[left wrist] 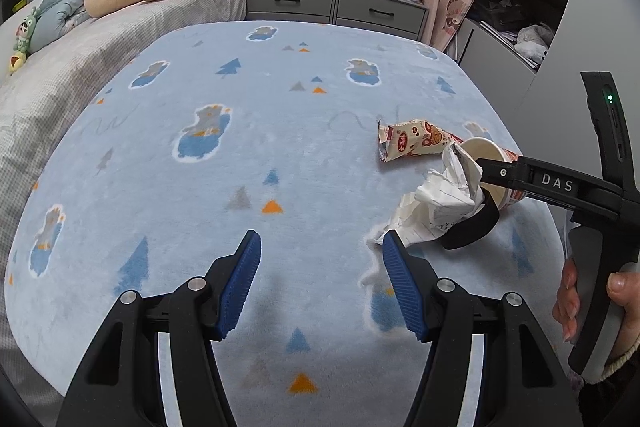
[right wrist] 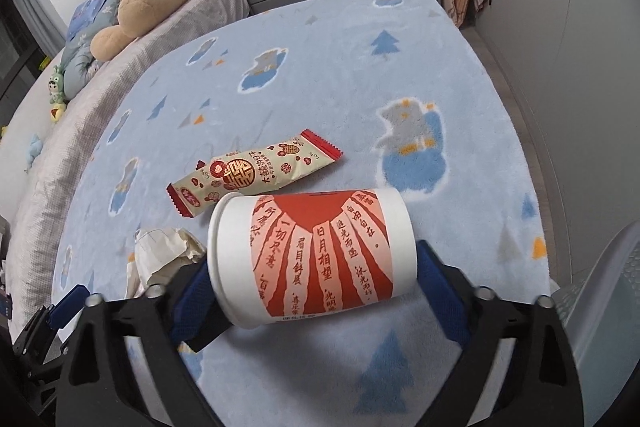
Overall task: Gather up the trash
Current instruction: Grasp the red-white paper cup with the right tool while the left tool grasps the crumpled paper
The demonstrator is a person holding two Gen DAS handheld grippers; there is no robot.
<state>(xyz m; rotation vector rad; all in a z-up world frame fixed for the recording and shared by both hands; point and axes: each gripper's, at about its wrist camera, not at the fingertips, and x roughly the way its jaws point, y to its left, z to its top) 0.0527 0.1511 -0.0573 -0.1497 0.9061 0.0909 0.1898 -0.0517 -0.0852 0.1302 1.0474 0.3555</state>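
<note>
Right tongs (right wrist: 316, 291) straddle the light, crushable cup (right wrist: 316, 251) end to end, wrapper (right wrist: 256, 173) at eleven o'clock; left tongs (left wrist: 320, 283) gape empty.

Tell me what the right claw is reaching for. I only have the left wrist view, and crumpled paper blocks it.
Observer: A paper cup with a red sunburst print, lying on its side on the blanket.
Operator: Is it between the fingers?
Observer: Yes. The right claw straddles it end to end, mouth by one pad, base by the other. I cannot tell whether they press.
Operator: And the wrapper?
Observer: The snack wrapper lies flat just beyond the cup, outside the claw.
</note>
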